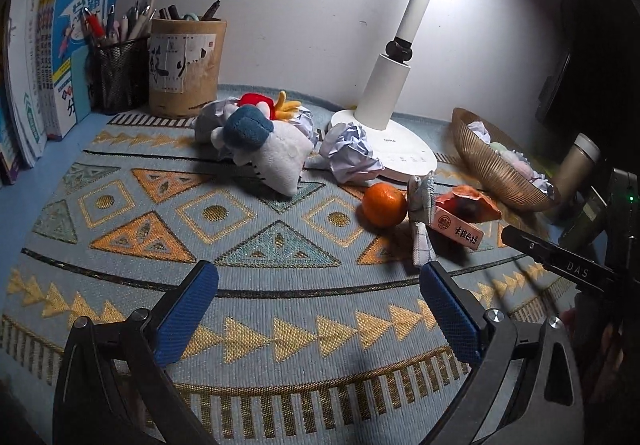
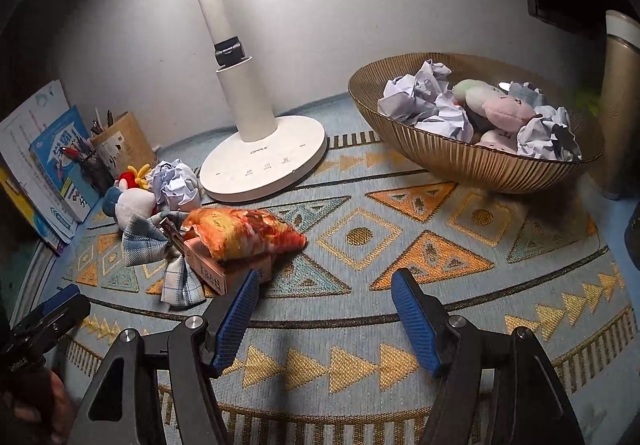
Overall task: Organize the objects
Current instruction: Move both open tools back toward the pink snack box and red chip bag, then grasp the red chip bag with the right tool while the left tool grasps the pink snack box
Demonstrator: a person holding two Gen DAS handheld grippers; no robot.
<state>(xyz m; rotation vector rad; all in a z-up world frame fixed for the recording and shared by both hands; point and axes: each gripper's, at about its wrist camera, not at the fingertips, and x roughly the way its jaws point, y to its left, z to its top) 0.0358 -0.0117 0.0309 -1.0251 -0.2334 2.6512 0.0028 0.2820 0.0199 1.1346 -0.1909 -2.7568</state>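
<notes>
My left gripper [image 1: 320,277] hangs open over the patterned mat [image 1: 280,305], with nothing between its blue pads. Beyond it lie an orange [image 1: 384,204], a checked cloth [image 1: 420,205], an orange snack bag [image 1: 468,201] on a pink box [image 1: 460,231], a crumpled paper ball [image 1: 350,153] and a white plush toy [image 1: 264,149]. My right gripper [image 2: 326,277] is open too and holds nothing. The snack bag [image 2: 244,231] and pink box [image 2: 208,269] lie just beyond its left finger. A ribbed gold bowl [image 2: 460,161] at the far right holds paper balls and small plush toys.
A white desk lamp [image 2: 264,157] stands at the back centre. Two pen holders [image 1: 184,65] and upright books [image 1: 60,57] line the back left by the wall. A beige flask [image 2: 620,105] stands right of the bowl.
</notes>
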